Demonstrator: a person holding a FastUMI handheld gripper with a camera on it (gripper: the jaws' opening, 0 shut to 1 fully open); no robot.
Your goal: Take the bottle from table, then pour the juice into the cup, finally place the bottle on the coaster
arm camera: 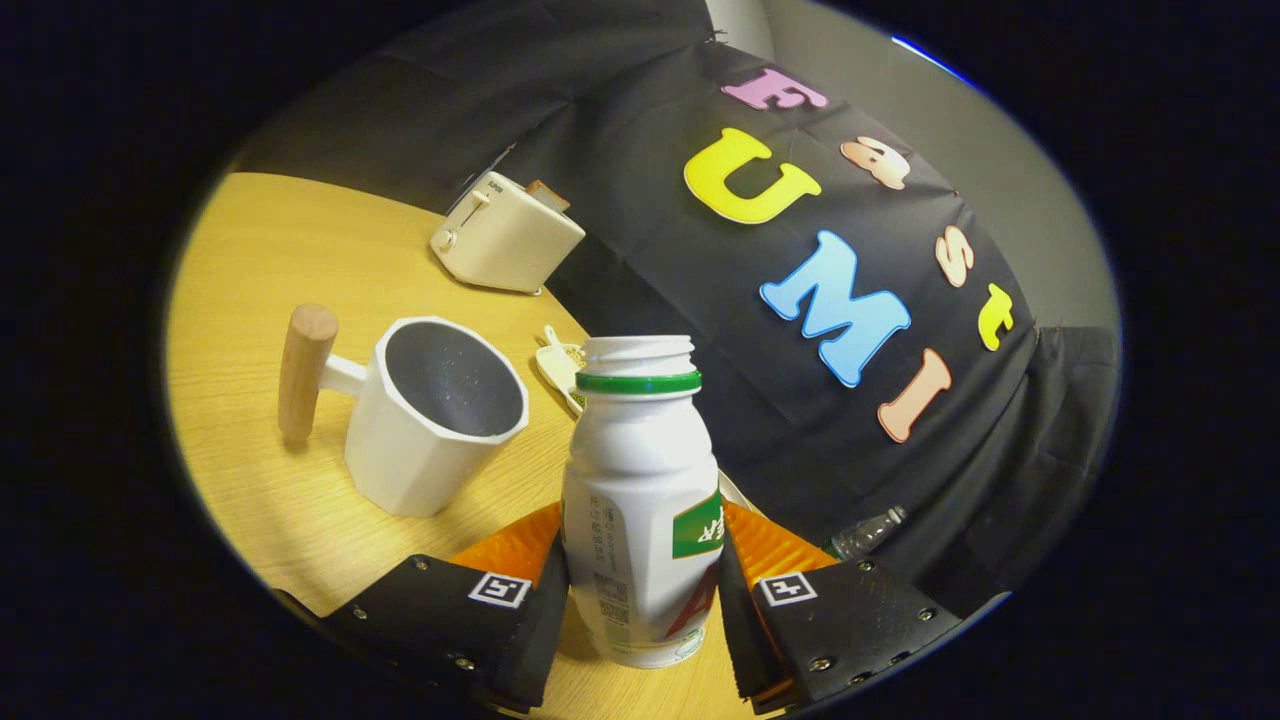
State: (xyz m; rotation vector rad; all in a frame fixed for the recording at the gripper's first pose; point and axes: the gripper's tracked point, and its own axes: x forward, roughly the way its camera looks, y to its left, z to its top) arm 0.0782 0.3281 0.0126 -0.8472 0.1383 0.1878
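The bottle (640, 500), white with a green neck ring and no cap, sits between the fingers (640, 600), which press on its lower body from both sides and hold it closed-in. Its base appears to be just above or barely on the wooden table (260, 260); I cannot tell which. The whole view is tilted, so the bottle seems to be leaning toward the cup (435, 425), a white faceted mug with a wooden handle that stands just beside it and looks empty inside.

The step in hand looks like the start of the pour. To do it well, the open mouth should come over the middle of the cup's rim before the tilt steepens, and the tilt should grow slowly so the juice does not run past the near wall. The grip is low on the bottle, so a firm squeeze matters as the weight shifts.

Beyond the cup stands a cream toaster (505, 232).
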